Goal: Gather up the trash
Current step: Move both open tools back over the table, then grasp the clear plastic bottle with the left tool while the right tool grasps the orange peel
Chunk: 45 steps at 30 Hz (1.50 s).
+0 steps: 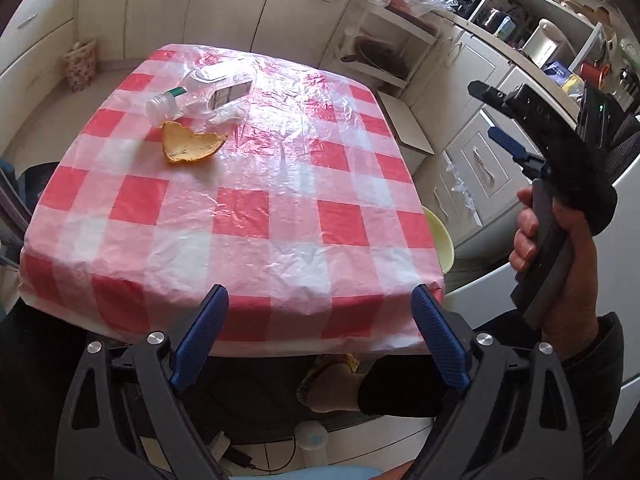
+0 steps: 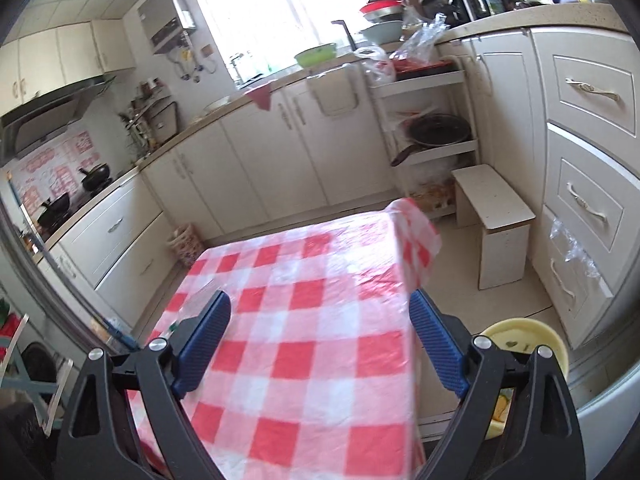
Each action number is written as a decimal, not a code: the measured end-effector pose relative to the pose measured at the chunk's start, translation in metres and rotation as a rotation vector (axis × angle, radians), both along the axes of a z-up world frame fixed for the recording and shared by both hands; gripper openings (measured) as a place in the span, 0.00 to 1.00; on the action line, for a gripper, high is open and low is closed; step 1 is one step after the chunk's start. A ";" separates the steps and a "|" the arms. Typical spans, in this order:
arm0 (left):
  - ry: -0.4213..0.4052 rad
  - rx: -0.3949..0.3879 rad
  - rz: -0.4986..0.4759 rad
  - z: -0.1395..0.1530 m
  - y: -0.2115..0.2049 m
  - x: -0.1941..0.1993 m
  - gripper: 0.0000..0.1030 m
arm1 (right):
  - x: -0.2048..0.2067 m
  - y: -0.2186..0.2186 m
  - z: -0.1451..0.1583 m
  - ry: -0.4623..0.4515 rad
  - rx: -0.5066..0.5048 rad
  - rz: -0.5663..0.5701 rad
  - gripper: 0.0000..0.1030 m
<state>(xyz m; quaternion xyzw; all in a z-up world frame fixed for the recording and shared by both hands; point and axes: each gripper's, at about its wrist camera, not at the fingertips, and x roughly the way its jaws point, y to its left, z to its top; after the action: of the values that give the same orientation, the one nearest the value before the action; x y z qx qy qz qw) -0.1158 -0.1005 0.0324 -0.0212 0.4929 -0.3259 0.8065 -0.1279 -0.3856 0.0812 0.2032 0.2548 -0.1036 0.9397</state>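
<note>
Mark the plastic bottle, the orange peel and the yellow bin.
plastic bottle (image 1: 208, 94), left wrist view, on its clear crushed body.
orange peel (image 1: 192, 145), left wrist view, on its pale inner side.
yellow bin (image 2: 520, 338), right wrist view, on its rim.

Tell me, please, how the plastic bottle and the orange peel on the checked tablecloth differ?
The plastic bottle is clear, crushed and lies on its side; the orange peel is opaque yellow-orange and curled like a shallow cup. The bottle is clearly the larger and sits farther from the camera. Both rest close together on the tablecloth, untouched.
</note>
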 end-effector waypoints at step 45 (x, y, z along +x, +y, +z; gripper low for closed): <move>-0.015 -0.031 0.383 -0.031 0.168 0.108 0.86 | 0.164 0.173 -0.129 0.303 0.065 0.395 0.66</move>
<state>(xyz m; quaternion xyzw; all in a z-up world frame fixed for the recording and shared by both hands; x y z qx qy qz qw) -0.0076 0.0676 0.0011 -0.1246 0.4686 -0.1741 0.8571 0.0358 -0.2131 -0.0475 0.1619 0.4309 0.0610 0.8857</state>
